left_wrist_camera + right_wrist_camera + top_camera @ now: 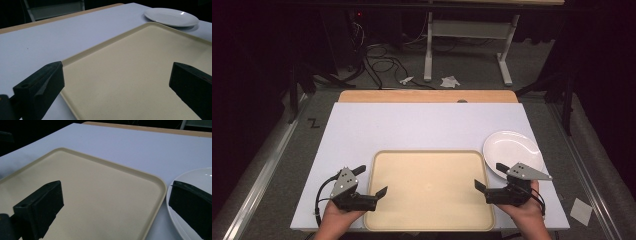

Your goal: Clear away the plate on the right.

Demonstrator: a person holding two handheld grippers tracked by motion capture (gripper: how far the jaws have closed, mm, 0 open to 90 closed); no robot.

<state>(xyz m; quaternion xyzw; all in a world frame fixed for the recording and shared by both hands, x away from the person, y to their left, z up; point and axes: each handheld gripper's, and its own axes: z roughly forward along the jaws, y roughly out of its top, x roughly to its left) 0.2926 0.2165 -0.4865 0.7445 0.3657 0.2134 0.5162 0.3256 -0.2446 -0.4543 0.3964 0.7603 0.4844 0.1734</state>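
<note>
While both claws gape, tray [430,190] lies flat, near-square, plate [512,150] beside.

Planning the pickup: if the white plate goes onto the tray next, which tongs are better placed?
Right, probably. The right tongs are open beside the white plate, one jaw over its rim. The left tongs, also open, are at the tray's far side.

Tray [429,190] sits front-center on table [412,125]; plate [512,150] just right-rear of it, maybe touching.
</note>
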